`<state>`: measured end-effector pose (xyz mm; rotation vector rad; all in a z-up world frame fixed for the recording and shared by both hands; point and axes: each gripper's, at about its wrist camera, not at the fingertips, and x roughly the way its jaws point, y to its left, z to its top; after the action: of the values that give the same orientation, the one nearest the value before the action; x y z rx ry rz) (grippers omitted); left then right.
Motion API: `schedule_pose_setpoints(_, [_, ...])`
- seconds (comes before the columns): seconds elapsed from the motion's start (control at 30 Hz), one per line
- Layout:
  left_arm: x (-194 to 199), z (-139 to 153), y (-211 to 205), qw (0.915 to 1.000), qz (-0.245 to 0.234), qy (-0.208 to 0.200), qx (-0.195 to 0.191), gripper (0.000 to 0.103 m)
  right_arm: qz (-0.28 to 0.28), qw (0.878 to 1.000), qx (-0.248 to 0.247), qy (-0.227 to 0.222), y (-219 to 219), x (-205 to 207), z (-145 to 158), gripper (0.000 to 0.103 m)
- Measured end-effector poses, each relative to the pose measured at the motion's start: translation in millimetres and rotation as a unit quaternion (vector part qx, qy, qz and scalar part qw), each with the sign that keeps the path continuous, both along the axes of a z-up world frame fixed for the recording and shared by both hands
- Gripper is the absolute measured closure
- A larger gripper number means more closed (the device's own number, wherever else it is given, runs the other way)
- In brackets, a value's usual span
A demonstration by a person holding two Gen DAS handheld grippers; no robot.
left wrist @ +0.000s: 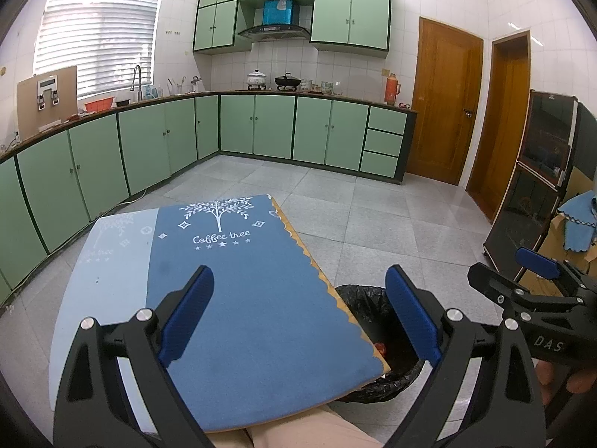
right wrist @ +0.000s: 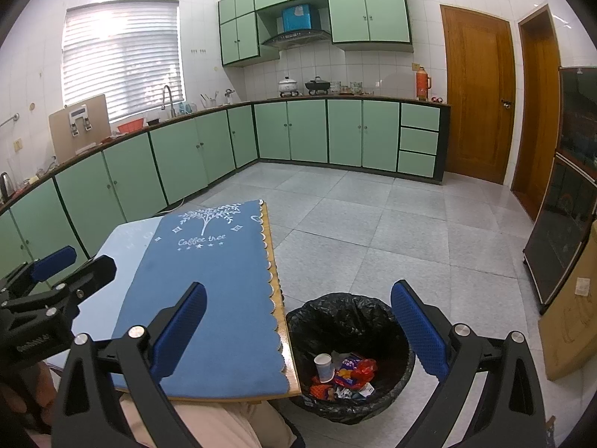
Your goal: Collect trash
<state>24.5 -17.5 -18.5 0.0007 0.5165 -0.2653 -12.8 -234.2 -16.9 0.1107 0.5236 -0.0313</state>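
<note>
We've got the tabletop (right wrist: 296, 382) under a blue "Coffee tree" cloth (right wrist: 212, 283), and beside it on the tiled floor (right wrist: 373, 231) stands the black-lined bin (right wrist: 347, 317).

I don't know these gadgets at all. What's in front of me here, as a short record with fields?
place: kitchen with green cabinets
left gripper: open, empty, above the blue tablecloth
right gripper: open, empty, above the bin
trash bin: black liner, on the floor beside the table's right edge
bin contents: white paper cup, colourful wrappers
table: no trash visible on the cloth
</note>
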Motion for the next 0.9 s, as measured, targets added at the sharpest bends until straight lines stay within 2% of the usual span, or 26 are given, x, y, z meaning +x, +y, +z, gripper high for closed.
schedule_pose_setpoints(0.9, [-0.9, 7.0, 0.5, 0.9999, 0.007, 0.005, -0.013, 0.013, -0.003, 1.0, -0.001, 0.004, 0.2, 3.0, -1.0, 0.006])
